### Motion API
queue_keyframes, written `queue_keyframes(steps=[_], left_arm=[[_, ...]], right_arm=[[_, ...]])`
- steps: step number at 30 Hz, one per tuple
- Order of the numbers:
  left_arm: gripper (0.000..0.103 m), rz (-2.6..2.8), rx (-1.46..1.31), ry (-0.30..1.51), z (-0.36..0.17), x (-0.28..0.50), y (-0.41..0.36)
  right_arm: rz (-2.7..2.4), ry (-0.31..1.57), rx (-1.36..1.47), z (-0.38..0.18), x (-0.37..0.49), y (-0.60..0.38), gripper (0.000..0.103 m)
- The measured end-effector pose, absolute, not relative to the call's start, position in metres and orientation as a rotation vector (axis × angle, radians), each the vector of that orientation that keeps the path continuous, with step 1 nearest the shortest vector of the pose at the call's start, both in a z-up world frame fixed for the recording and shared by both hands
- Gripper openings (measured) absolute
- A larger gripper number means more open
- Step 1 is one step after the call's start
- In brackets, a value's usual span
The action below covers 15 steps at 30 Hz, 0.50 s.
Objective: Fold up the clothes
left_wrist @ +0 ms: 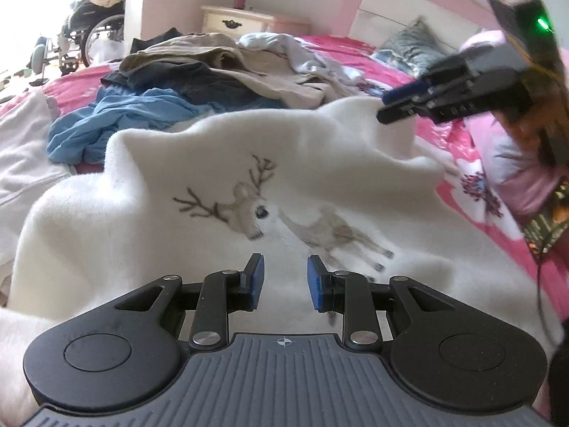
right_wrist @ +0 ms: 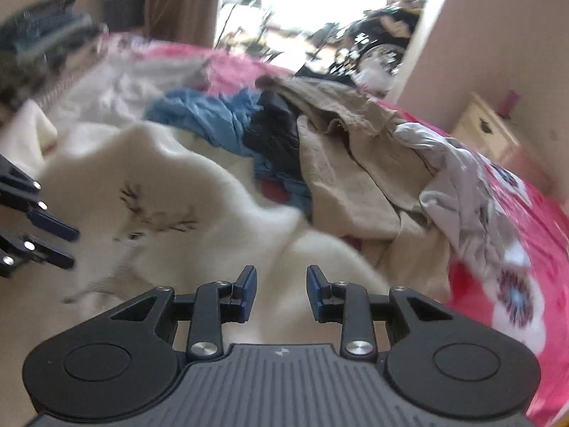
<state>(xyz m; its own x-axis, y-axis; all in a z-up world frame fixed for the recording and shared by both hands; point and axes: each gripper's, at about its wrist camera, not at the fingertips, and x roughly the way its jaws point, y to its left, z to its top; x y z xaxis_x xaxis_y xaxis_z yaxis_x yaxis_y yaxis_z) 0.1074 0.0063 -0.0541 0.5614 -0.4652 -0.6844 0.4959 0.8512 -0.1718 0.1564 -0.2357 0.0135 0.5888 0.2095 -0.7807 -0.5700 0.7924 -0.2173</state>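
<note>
Left wrist view: our left tool (left_wrist: 285,282) hangs agape over the white deer sweater (left_wrist: 249,192) on the bed (left_wrist: 473,210); our right tool (right_wrist: 281,292), at two o'clock, also gapes, gripping nothing.

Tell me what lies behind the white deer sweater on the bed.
Behind the white deer sweater: a blue garment, a dark one and beige clothes piled on the pink bedspread. Whatever is under the sweater is hidden.

Black tool (left_wrist: 285,282) linkages, blue pads (left_wrist: 257,282), grey ribbed body, silver screws.
</note>
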Motion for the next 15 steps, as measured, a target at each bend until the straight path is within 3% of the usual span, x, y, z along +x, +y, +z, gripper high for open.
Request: queue_keyframes(steps=[4, 8, 12, 13, 14, 15], left_arm=[[0.026, -0.54, 0.046, 0.816, -0.065, 0.115, 0.01], [0.026, -0.541, 0.037, 0.823, -0.073, 0.115, 0.017], [0.026, -0.55, 0.039, 0.82, -0.074, 0.117, 0.018], [0.026, -0.551, 0.039, 0.818, -0.074, 0.117, 0.018], [0.026, -0.551, 0.038, 0.814, -0.075, 0.117, 0.018], [0.026, -0.551, 0.037, 0.81, -0.075, 0.117, 0.018]], right_arm=[[0.465, 0.899, -0.456, -0.002, 0.205, -0.245, 0.042], [0.467, 1.007, -0.255, -0.014, 0.251, -0.272, 0.063], [0.494, 1.149, -0.111, -0.038, 0.272, -0.281, 0.063], [0.509, 1.17, -0.123, -0.041, 0.271, -0.276, 0.053], [0.523, 1.163, -0.188, -0.041, 0.265, -0.268, 0.024], [0.538, 1.154, -0.255, -0.041, 0.258, -0.259, 0.011]])
